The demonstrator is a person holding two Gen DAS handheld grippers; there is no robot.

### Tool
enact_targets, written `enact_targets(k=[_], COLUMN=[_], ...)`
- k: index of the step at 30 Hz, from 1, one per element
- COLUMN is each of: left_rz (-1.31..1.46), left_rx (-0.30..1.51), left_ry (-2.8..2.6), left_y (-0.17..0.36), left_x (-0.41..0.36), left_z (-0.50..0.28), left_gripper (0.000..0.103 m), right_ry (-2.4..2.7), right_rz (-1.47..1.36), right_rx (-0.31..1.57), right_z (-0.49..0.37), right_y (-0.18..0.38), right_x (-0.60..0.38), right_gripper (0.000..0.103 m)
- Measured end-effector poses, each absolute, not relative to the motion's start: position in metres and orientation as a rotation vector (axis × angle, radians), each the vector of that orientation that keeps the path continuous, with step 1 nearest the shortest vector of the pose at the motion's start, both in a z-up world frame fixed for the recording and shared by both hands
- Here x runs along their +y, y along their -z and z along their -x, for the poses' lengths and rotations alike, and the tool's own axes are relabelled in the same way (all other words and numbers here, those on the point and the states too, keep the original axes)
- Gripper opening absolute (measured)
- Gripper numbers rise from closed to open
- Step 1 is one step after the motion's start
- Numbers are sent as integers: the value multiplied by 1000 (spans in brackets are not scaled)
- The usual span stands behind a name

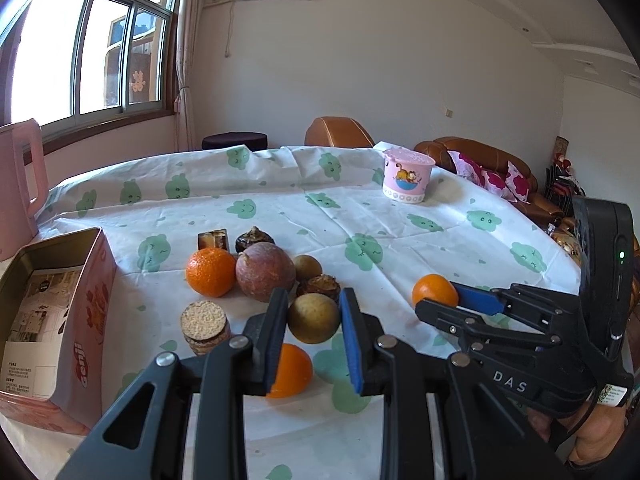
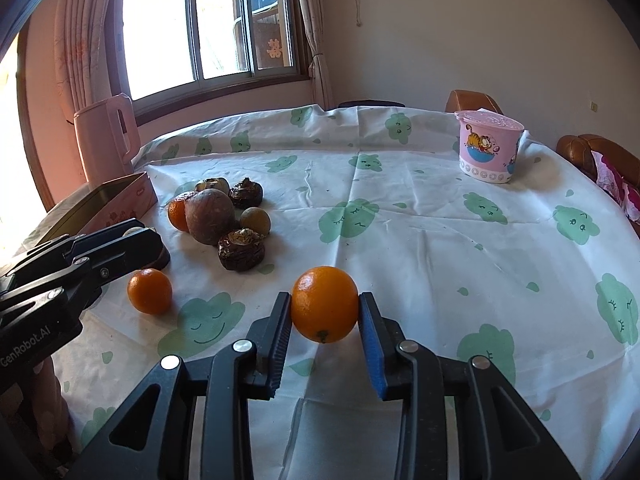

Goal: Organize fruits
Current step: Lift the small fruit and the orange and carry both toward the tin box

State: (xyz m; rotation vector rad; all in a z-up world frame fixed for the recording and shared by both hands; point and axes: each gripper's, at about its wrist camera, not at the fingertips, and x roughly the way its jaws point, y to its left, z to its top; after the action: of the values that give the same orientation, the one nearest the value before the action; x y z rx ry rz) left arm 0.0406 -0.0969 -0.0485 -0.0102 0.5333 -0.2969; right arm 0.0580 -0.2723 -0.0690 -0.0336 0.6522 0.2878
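While the right gripper point(image 2: 324, 312) clamps an orange point(image 2: 324, 304), the left gripper point(image 1: 314, 316) seemingly grips a longan point(image 1: 314, 318)

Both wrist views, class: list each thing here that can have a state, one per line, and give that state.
Left gripper: shut on the round brown fruit.
Right gripper: shut on an orange, lifted off the cloth.
Pink tin box: open, no lid on, a printed sheet inside.
Pink cartoon tub: lid on.
Pink kettle: upright, lid down.
Window: looks shut.
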Motion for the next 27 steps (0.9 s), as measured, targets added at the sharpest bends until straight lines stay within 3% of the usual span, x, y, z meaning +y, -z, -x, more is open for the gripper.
enact_targets(k=[27], left_rz=[20], left_rx=[469], left_ry=[271], left_y=[42], left_x=[-92], left_z=[-34], left_gripper=[28], right_ry=[-325], right_rz=[45], right_rx=[448], right_z=[-30], right_y=[59], right_x=[-274], right_gripper=[35])
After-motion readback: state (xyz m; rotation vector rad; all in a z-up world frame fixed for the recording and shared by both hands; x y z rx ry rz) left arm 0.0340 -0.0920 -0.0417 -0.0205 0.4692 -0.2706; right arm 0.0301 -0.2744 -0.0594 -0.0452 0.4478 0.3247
